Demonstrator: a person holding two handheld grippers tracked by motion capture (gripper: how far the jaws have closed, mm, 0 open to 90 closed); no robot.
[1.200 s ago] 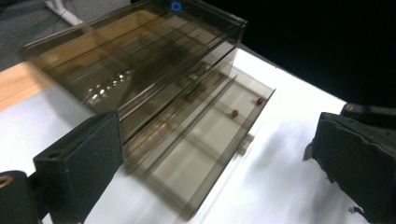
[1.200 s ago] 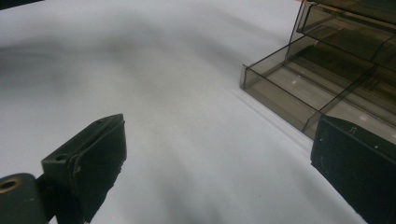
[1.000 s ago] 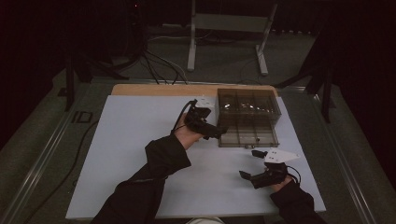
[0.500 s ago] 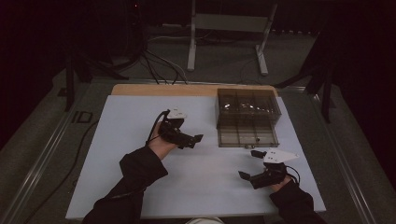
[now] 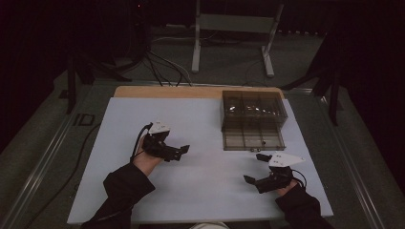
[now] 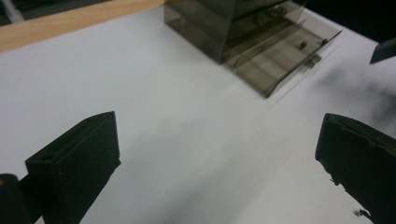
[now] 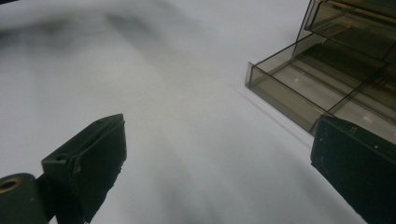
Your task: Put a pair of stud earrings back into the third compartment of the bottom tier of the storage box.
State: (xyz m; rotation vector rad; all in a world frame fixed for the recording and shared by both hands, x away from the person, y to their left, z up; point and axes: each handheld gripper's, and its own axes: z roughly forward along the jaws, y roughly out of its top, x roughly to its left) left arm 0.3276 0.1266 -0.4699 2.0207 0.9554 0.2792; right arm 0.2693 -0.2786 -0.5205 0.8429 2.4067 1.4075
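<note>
Two claws are out over the white bench (image 5: 205,191), both spread wide and holding nothing. The right claw (image 5: 254,168) sits nearest, low by the near right corner, with bare white sheet between it and the near edge. Its own view has the jaws far apart, the open drawer (image 7: 299,88) lying just past the right jaw. The left claw (image 5: 179,151) hangs mid-bench on the left, pointing right, jaws well apart, with a broad clear stretch of sheet between it and the right claw. Plenty of free white to the left edge too. Farther on stands the smoky drawer box (image 5: 253,110), near the right edge, its bottom drawer (image 5: 253,139) pulled out toward the person. A small dark bit (image 6: 302,45) lies inside that drawer. Beyond the box runs the wooden strip (image 5: 167,92) along the far edge.
</note>
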